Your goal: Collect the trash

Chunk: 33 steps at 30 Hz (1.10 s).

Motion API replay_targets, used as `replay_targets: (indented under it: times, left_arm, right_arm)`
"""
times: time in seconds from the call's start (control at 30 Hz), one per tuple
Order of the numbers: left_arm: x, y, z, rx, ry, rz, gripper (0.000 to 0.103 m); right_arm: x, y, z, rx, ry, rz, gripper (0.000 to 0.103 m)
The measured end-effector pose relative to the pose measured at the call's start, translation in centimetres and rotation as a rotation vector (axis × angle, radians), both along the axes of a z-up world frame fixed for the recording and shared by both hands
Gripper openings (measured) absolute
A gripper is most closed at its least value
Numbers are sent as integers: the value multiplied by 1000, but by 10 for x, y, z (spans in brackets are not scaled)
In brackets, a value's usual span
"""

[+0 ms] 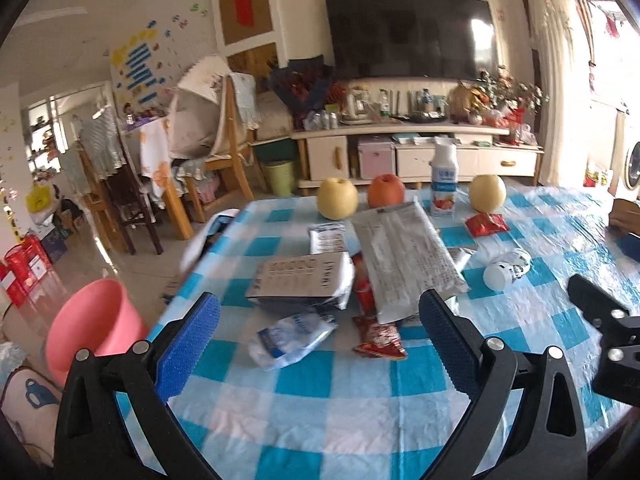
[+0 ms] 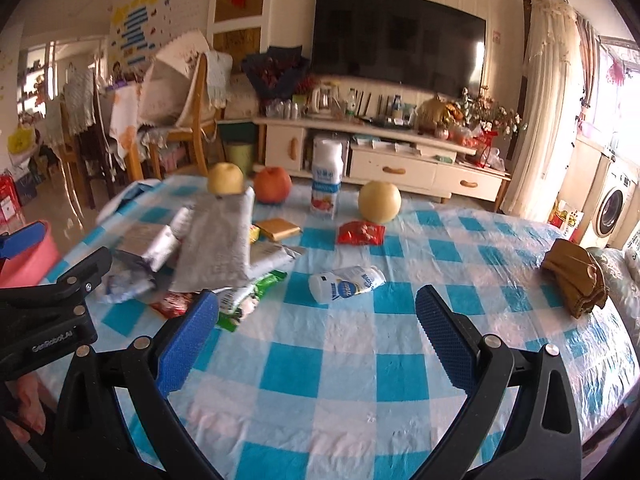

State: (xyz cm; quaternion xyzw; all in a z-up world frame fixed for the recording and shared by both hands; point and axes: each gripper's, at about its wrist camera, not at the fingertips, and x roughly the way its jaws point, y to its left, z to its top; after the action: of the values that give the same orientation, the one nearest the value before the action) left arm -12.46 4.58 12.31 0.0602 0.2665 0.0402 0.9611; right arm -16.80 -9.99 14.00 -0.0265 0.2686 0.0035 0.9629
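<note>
Wrappers (image 1: 360,264) piled mid-table, pink bin (image 1: 94,320) near left for drops; left gripper (image 1: 320,336) and right gripper (image 2: 318,330) both spread, empty, hovering.

Both wrist views look low and close across the checkered table (image 1: 320,380) toward the television (image 2: 396,36), sharing the littered middle.

Daylight floods in from the right of both views, bleaching the upper right corner to white haze. The wide black television screen (image 1: 412,34) carries a pale window reflection, and the glossy blue-and-white checked plastic tablecloth (image 2: 344,364) shows soft sheen. Fisheye bending curves the walls; black vignette rims the corners. The heap of silver foil wrappers (image 2: 216,244) is smeared — motion blur — in the right wrist view.
</note>
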Motion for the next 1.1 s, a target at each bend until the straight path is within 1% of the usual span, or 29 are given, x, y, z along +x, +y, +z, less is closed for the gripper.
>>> replay_targets:
  times: [0.13, 0.23, 0.37, 0.5, 0.73, 1.1]
  left_arm:
    - [-17, 13, 5, -21, -6, 38, 98]
    - [-31, 22, 8, -39, -13, 64, 98]
    - [-47, 31, 15, -40, -33, 95, 98]
    - [-56, 32, 20, -48, -50, 103, 98]
    - [-61, 28, 25, -31, -69, 94, 98]
    - [-61, 26, 27, -19, -73, 93, 98]
  right_arm:
    - [-22, 3, 12, 26, -28, 10, 99]
    - [-34, 4, 18, 22, -50, 17, 99]
    - [-47, 6, 23, 23, -63, 28, 99]
    - [-58, 7, 28, 23, -81, 32, 99]
    - [-68, 10, 30, 16, -100, 44, 99]
    - [-66, 14, 27, 11, -88, 67, 99]
